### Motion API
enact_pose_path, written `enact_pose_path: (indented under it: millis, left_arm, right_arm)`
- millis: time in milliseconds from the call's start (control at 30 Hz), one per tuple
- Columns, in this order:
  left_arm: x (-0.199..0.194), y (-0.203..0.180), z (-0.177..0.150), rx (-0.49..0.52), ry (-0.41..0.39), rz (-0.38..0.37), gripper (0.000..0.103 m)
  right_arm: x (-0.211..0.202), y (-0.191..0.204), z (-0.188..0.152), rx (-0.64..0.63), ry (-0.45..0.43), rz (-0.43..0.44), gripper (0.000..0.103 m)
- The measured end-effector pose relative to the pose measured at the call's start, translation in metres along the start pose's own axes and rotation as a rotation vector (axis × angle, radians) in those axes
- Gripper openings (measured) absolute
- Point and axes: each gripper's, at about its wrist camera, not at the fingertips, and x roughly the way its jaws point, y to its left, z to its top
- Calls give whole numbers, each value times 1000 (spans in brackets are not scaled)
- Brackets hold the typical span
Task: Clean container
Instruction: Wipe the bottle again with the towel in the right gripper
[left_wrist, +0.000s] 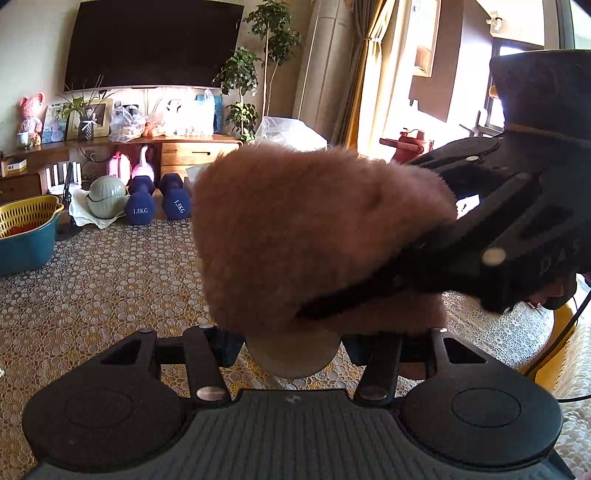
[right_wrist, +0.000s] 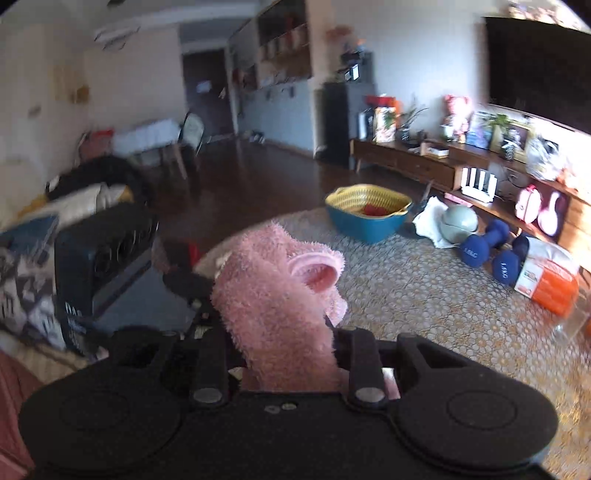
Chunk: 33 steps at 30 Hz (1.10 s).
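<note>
A fluffy pink cloth (left_wrist: 314, 236) fills the middle of the left wrist view, and my right gripper (left_wrist: 310, 314) comes in from the right, shut on it. The cloth presses down onto a pale round container (left_wrist: 291, 360). My left gripper (left_wrist: 291, 347) is shut on that container, with its blue pads (left_wrist: 231, 349) against the sides. Most of the container is hidden under the cloth. In the blurred right wrist view, my right gripper (right_wrist: 284, 332) clamps the pink cloth (right_wrist: 273, 295). A pale rim of the container (right_wrist: 210, 260) shows just behind the cloth.
The table (left_wrist: 103, 288) has a lace-patterned cover. On the floor beyond it stand a blue basin with a yellow basket (right_wrist: 369, 212) and blue dumbbells (left_wrist: 159, 203). An orange and white package (right_wrist: 546, 280) lies on the table. A dark box (right_wrist: 103, 254) stands to the left.
</note>
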Motion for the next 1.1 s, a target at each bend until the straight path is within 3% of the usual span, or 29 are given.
enact_pose_path:
  millis: [133,500,1100]
  left_arm:
    - [1,1,2,-10,-2,6,52]
    - [6,9,8,-44,-7,-1,52]
    - [13,16,15,-62,-4,9,53]
  right_arm:
    - [15,-8,-2,41,23,7,28]
    - [21,-83,-25,411,-99,88,28]
    - [40,-137,-102,724,-80,23,28]
